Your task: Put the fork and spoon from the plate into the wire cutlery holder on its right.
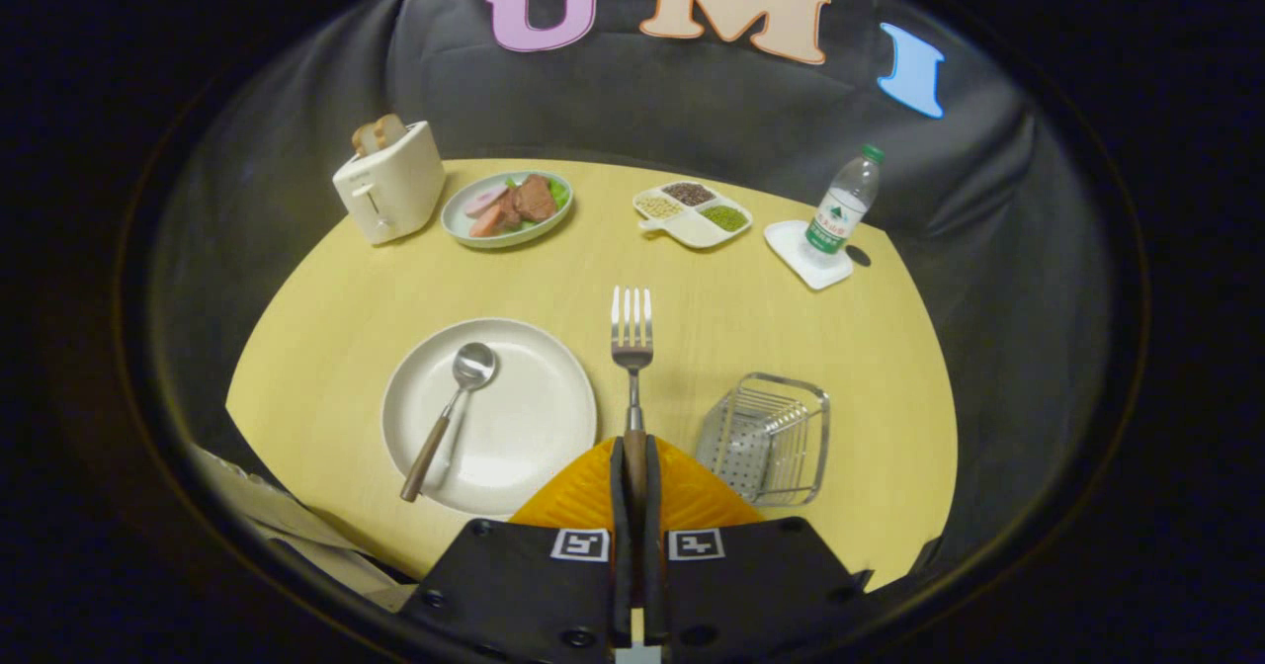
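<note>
My gripper is shut on the wooden handle of the fork, which sticks straight out ahead of the fingers, tines pointing away, lifted above the yellow table. The white plate lies below and to the left of the fingers. On it rests the spoon, bowl away from me and wooden handle reaching over the plate's near rim. The wire cutlery holder stands to the right of the fingers, on the table beside the plate, with nothing visible inside.
At the table's far side stand a white toaster with toast, a plate of food, a divided dish of grains and a water bottle on a white coaster. The table edge curves close on both sides.
</note>
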Demonstrator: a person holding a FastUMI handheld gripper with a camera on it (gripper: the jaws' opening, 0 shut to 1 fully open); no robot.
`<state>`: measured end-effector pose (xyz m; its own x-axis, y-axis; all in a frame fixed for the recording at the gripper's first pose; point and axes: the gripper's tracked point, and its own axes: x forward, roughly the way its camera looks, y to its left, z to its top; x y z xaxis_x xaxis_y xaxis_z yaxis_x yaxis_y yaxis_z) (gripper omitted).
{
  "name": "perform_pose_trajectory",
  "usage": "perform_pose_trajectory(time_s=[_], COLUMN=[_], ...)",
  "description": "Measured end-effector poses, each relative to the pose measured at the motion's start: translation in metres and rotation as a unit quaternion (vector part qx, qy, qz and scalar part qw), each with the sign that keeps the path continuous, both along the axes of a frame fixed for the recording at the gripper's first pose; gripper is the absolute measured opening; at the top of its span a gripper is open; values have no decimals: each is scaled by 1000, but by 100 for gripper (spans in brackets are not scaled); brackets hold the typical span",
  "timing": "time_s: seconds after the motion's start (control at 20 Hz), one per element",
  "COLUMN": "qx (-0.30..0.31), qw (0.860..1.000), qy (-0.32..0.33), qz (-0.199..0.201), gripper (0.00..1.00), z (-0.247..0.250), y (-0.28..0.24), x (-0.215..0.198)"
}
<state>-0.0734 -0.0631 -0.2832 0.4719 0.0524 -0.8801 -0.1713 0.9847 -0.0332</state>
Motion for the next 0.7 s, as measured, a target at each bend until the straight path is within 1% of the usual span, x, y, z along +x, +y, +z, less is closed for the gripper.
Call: perform_pose_trajectory(time_s=[0.7], qx=[-36], qw=[999], qy=[18], qz=[-21], gripper=[8], z=[15], y=[-62], x=[-24])
